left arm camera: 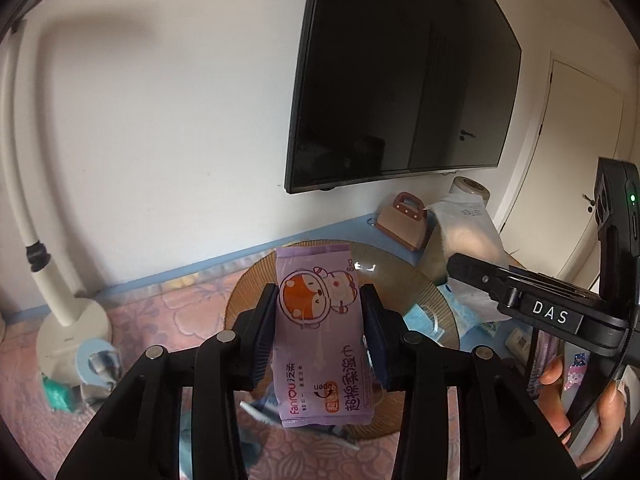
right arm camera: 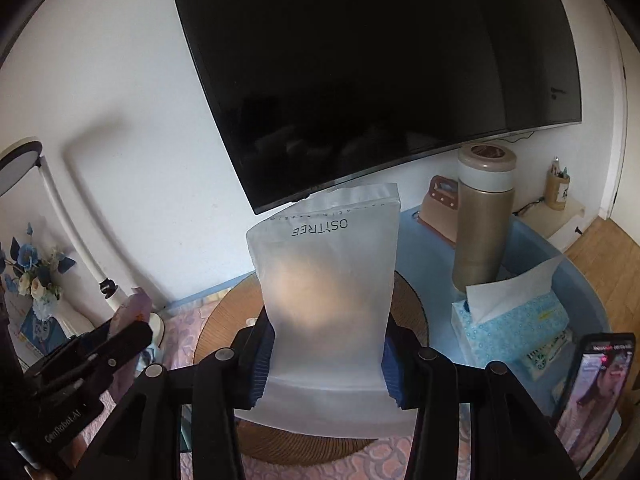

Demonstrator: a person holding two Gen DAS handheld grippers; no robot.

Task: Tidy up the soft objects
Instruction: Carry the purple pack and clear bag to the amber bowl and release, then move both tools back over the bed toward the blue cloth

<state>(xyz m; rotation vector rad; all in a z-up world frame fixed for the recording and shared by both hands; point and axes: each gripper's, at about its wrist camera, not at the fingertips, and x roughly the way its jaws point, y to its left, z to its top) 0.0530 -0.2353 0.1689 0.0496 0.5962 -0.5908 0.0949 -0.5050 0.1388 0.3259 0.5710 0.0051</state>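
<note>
Glossy plastic wipes pack (left arm camera: 320, 332); frosted matt pouch (right arm camera: 326, 280); woven mat (right arm camera: 224, 320).

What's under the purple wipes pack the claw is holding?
Below the purple wipes pack, held in the left claw, a round woven mat shows around its edges. Blue face masks lie beside it. The mat's middle stays hidden behind the pack.

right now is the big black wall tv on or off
Off: the black wall TV has a dark screen showing only faint room reflections, including a door, in both wrist views.
</note>
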